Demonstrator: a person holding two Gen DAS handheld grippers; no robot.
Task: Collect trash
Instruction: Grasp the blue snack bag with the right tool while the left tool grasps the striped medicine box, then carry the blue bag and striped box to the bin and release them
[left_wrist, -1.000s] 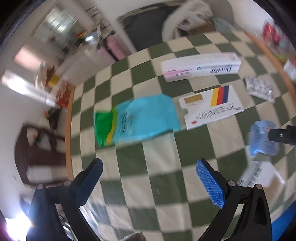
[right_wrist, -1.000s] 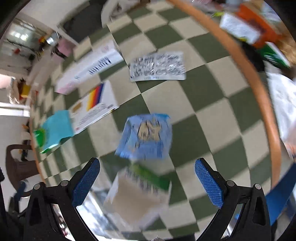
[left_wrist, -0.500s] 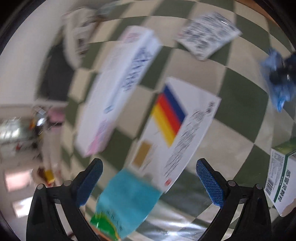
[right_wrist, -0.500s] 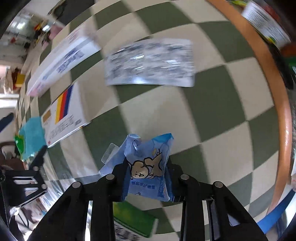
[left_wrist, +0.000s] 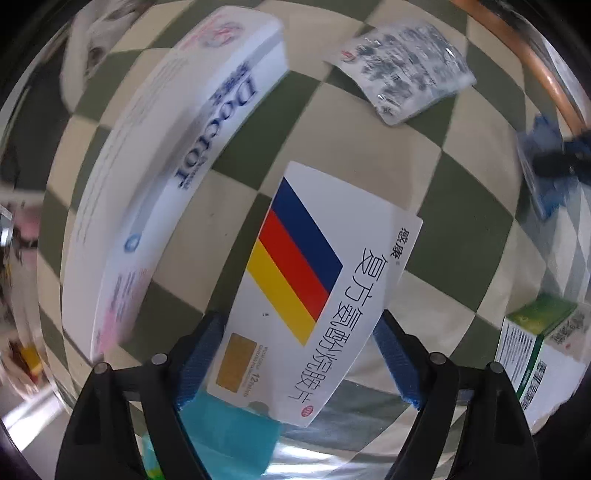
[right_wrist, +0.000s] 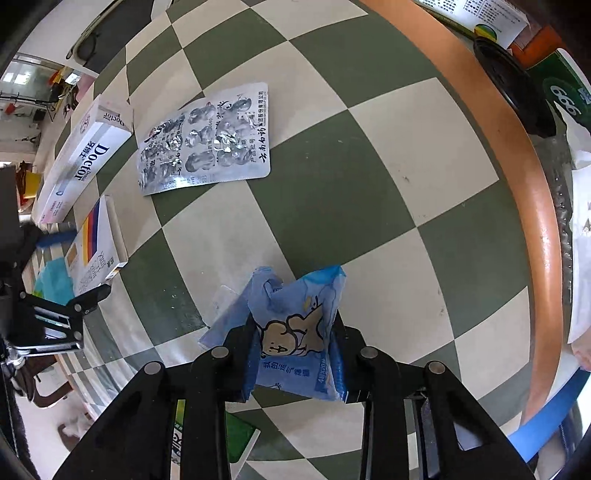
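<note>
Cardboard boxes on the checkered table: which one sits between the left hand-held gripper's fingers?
The flat white box with blue, red and yellow stripes. The long Doctor box lies beside it, and the green-topped box sits off right.

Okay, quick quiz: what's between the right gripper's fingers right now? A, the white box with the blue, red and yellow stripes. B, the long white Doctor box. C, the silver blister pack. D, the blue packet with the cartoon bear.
D: the right gripper has its fingers pressed on both sides of the crumpled blue packet, while the blister pack lies apart on the checkered table.
</note>
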